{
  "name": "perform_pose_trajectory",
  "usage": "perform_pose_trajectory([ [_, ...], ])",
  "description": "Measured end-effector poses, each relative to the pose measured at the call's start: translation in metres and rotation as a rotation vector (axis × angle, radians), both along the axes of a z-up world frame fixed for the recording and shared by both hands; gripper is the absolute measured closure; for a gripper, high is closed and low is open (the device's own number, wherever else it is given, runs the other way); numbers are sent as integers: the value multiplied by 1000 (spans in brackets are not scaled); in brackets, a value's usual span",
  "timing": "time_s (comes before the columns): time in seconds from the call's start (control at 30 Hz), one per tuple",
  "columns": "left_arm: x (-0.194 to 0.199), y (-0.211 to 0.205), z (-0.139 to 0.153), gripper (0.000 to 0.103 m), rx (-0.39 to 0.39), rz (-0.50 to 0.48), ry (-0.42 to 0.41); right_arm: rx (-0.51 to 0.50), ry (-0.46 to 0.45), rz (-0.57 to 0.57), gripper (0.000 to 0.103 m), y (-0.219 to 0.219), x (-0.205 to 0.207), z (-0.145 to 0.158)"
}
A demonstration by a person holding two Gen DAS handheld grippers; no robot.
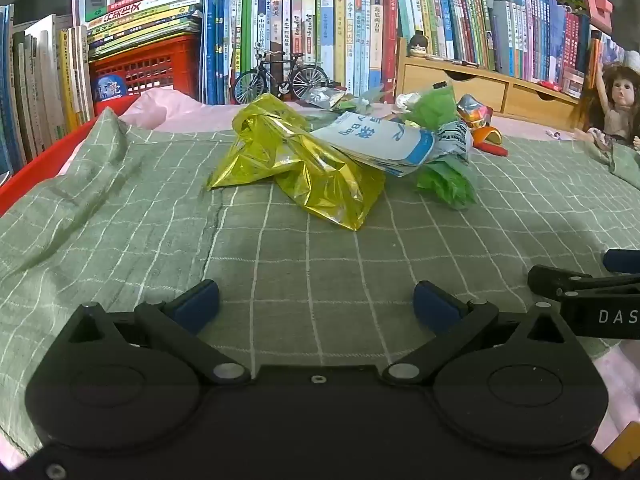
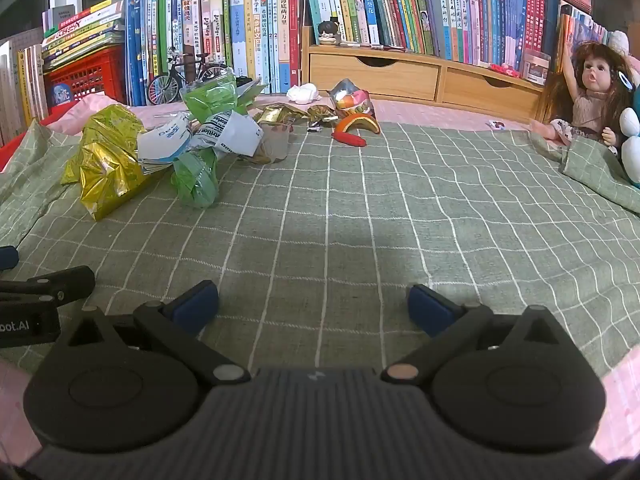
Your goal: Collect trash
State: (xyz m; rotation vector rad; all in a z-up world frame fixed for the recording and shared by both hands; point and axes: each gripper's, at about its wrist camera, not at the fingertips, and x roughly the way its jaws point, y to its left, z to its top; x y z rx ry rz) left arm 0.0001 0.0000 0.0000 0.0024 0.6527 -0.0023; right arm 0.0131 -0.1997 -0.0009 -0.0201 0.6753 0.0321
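Note:
A heap of trash lies on the green checked cloth (image 1: pixel 312 264): a crumpled yellow foil bag (image 1: pixel 296 164), a white and blue paper bag (image 1: pixel 384 144) and green plastic wrap (image 1: pixel 448 184). In the right wrist view the yellow foil bag (image 2: pixel 108 160), green plastic wrap (image 2: pixel 196 180), a white tissue ball (image 2: pixel 303 93), gold wrappers (image 2: pixel 280 115) and an orange peel (image 2: pixel 360 123) sit further back. My left gripper (image 1: pixel 316 306) stands open well short of the heap, nothing between its fingers. My right gripper (image 2: pixel 312 304) is open too, over bare cloth.
Rows of books (image 1: pixel 344 36), a red crate (image 1: pixel 148 66), a model bicycle (image 1: pixel 280 76) and a wooden drawer shelf (image 2: pixel 420 76) line the back. A doll (image 2: pixel 592 92) sits at the right. The right gripper's arm (image 1: pixel 592 296) shows at the left view's right edge.

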Motion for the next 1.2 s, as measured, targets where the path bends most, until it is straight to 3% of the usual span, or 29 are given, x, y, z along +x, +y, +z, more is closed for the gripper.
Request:
perform_pose_trajectory([
  [1.2, -1, -2, 1, 0, -1, 18, -5, -8, -1, -1, 0, 1, -1, 3],
])
